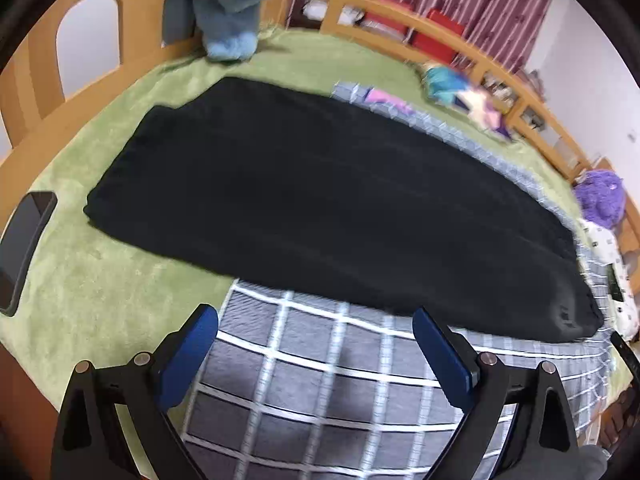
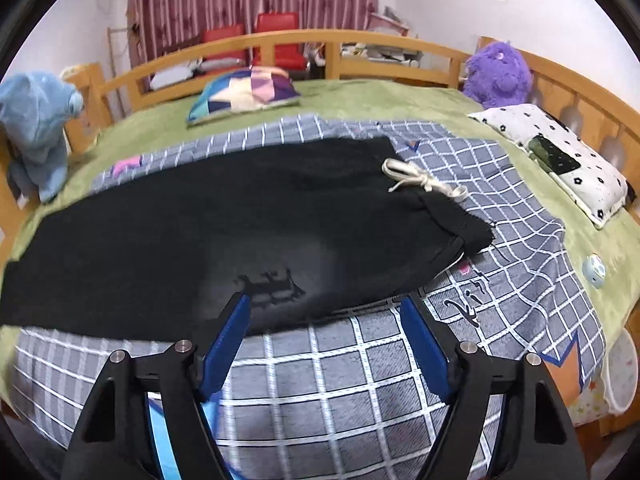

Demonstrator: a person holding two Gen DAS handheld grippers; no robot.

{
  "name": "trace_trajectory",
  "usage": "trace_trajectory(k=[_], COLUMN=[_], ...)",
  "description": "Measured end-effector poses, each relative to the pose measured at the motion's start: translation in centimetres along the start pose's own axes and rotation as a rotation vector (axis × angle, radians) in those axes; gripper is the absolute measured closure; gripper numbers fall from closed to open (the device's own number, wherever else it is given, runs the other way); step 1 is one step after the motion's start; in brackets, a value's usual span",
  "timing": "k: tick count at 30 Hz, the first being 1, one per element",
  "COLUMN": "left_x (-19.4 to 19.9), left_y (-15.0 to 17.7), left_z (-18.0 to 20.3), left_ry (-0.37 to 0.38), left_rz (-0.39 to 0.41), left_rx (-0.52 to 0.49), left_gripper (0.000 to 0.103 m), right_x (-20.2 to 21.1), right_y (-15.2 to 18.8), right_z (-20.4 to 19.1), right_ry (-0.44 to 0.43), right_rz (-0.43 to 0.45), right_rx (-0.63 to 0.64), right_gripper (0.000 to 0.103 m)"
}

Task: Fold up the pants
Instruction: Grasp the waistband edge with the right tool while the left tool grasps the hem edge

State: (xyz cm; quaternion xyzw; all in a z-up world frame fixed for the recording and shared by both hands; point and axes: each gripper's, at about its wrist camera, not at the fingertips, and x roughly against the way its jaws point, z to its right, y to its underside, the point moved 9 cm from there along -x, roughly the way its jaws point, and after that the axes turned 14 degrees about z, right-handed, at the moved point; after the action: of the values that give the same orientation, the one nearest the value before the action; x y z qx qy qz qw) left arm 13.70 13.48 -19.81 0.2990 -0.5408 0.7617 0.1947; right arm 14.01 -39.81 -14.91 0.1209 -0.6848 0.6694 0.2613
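Black pants (image 1: pixel 320 208) lie flat and lengthwise across the bed, legs stacked, partly on a grey checked blanket (image 1: pixel 312 392). In the right wrist view the pants (image 2: pixel 224 232) show their waistband at the right with a white drawstring (image 2: pixel 420 180) and a small deer print. My left gripper (image 1: pixel 316 320) is open and empty, hovering just short of the pants' near edge. My right gripper (image 2: pixel 324 308) is open and empty, its fingertips over the near edge of the pants close to the waist end.
A green bedspread (image 1: pixel 100 280) covers the bed inside a wooden rail (image 2: pixel 280 40). A phone (image 1: pixel 24 244) lies at the left. A blue plush (image 2: pixel 36 124), purple plush (image 2: pixel 496 76), patterned cushion (image 2: pixel 248 92) and white pillow (image 2: pixel 560 152) sit around the edges.
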Motion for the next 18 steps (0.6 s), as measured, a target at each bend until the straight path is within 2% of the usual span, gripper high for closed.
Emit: trace_trajectory(k=[2,4,5,6,12,18], left_x=[-1.1,-2.3,-2.8,-3.0,-5.3,-7.0], left_y=[0.0,0.2,0.2,0.5,1.0,0.0], left_z=[-0.6,-1.4,-1.6,-1.8,-3.1,-4.1], left_ry=[0.01,0.024,0.053,0.073,0.095,0.085], left_rz=[-0.006,-0.007,-0.006,-0.005,0.001,0.016], left_rx=[0.036,0.091,0.126,0.149,0.235,0.293], left_gripper=[0.014,0.017,0.024,0.026,0.027,0.027], right_x=[-1.1,-2.0,-2.4,-2.8,-5.7,-8.4], right_y=[1.0,2.2,2.7,3.2,5.4,4.9], right_z=[0.4,0.8,1.0,1.2,2.1,2.1], right_ry=[-0.005,-0.03,-0.041,-0.059,-0.115,-0.182], right_rz=[-0.019,-0.046,-0.06,-0.074,-0.14,-0.125], right_rx=[-0.004,-0.038,-0.059,-0.088,-0.229,-0.378], right_gripper=[0.026,0.027,0.029,0.03,0.033,0.033])
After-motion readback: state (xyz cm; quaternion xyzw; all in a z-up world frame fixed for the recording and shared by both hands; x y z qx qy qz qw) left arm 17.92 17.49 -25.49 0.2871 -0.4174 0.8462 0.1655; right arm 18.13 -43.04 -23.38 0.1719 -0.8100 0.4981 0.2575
